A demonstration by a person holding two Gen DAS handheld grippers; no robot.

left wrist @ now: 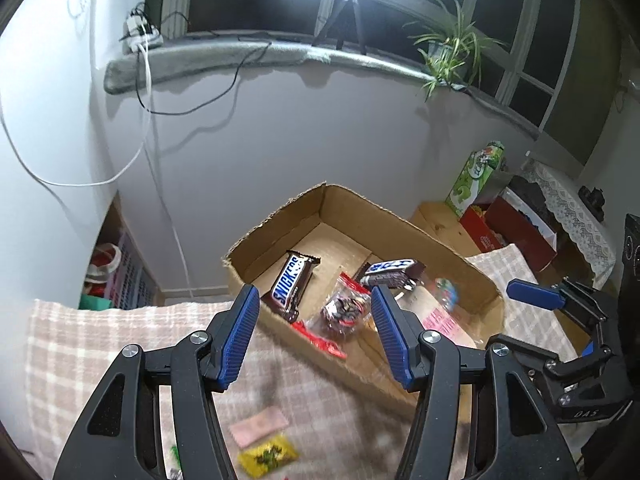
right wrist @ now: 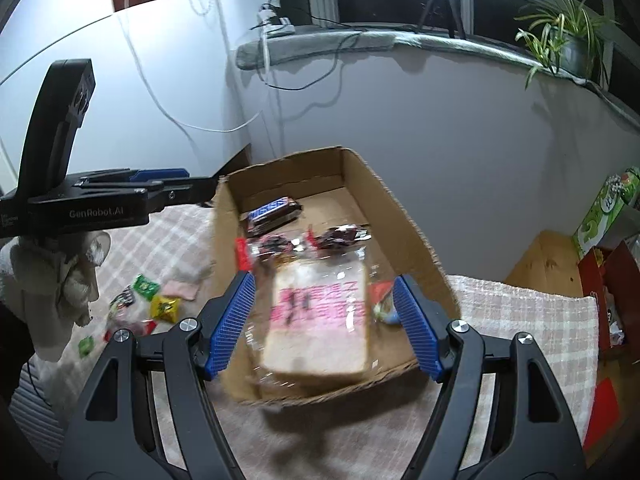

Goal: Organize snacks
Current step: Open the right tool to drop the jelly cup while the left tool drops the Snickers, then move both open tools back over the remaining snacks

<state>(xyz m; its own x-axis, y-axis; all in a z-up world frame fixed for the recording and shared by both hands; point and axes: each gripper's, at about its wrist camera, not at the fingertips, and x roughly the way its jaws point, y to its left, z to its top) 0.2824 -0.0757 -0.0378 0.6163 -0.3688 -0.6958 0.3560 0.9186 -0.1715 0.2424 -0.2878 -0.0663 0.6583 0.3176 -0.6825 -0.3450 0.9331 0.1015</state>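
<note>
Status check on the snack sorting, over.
Left tool and right tool open, empty. Cardboard box holds Snickers bars and bread pack. Candies left on cloth. Nothing blocking.

A brown corrugated cardboard box (left wrist: 472,276) sits on a beige-and-white checked cloth (left wrist: 80,344). Inside lie a brown, blue-lettered chocolate bar (left wrist: 291,286) and a clear, pink-printed bread bag (right wrist: 320,320). A yellow sweet packet (left wrist: 268,458) is outside.

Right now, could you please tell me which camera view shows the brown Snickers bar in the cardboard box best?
The left wrist view: the brown Snickers bar lies sharp there, logo readable. In the right wrist view it is blurred and partly hidden by other packets.
</note>
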